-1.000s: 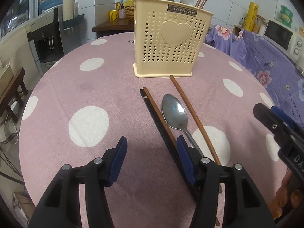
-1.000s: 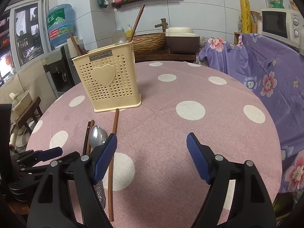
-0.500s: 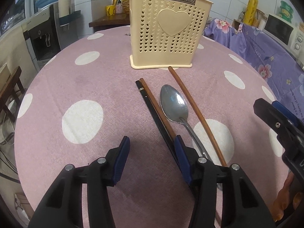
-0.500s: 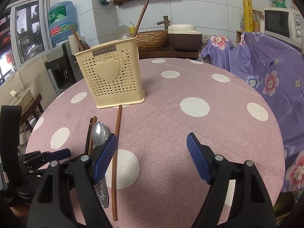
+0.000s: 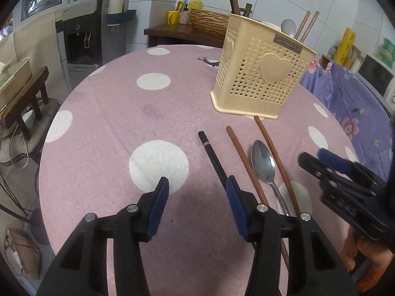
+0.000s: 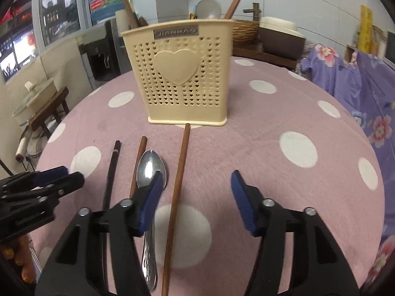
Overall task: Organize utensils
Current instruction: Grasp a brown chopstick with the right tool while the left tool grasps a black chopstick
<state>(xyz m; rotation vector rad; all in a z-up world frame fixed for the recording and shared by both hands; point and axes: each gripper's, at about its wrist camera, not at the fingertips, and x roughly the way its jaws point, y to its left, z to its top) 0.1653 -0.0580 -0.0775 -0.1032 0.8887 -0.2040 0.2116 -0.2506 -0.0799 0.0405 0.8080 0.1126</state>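
A cream heart-patterned holder [image 5: 261, 74] [image 6: 182, 79] stands on the pink dotted table [image 5: 123, 113], with chopsticks and a spoon inside it. In front of it lie a black chopstick [image 5: 212, 155] [image 6: 112, 172], a brown chopstick [image 5: 242, 157] [image 6: 138, 165], a metal spoon [image 5: 263, 162] [image 6: 150, 167] and a longer brown chopstick [image 5: 274, 153] [image 6: 177, 185]. My left gripper [image 5: 197, 197] [image 6: 72, 174] is open over bare cloth, its right finger beside the black chopstick. My right gripper [image 6: 197, 197] [image 5: 311, 156] is closing; the longer chopstick lies between its jaws, untouched.
A purple flowered cloth [image 6: 370, 93] covers furniture right of the table. A water dispenser [image 5: 81, 39] and a wooden stool [image 5: 22, 98] stand off the left edge. Behind the holder is a sideboard with a woven basket [image 5: 207, 19].
The left gripper slid left; the black chopstick now lies apart from the brown one. The right gripper moved left over the longer chopstick and its jaws narrowed.
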